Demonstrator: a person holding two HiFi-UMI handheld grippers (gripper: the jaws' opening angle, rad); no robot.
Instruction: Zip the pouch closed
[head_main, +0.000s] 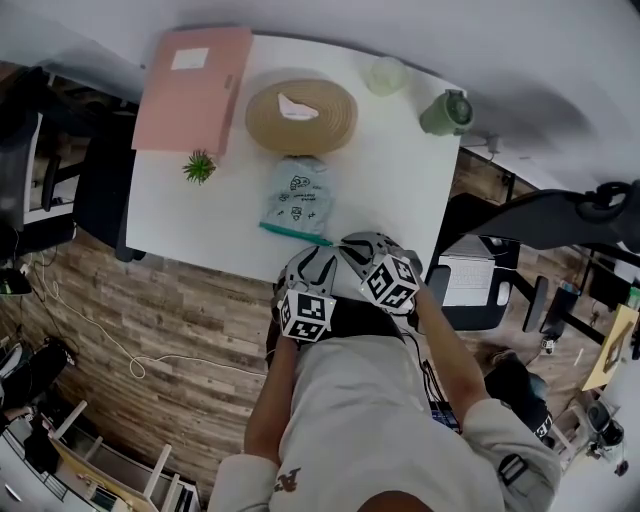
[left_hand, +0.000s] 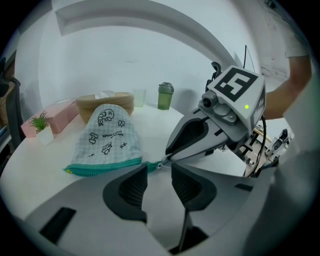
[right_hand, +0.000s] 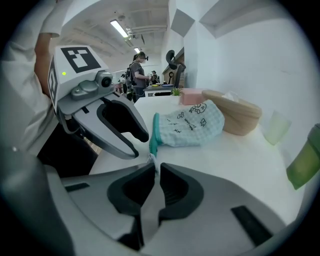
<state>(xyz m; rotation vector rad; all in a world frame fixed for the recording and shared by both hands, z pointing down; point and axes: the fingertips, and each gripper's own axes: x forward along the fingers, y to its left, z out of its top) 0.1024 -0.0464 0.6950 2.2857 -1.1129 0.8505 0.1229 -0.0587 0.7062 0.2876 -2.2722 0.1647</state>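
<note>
Right gripper (right_hand: 156, 167) — snug on zip pull (right_hand: 151, 158)

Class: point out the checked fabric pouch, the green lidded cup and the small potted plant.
Checked fabric pouch (head_main: 297, 195), head view, printed face.
Green lidded cup (head_main: 447, 112), head view, lid.
Small potted plant (head_main: 199, 166), head view, leaves.
</note>
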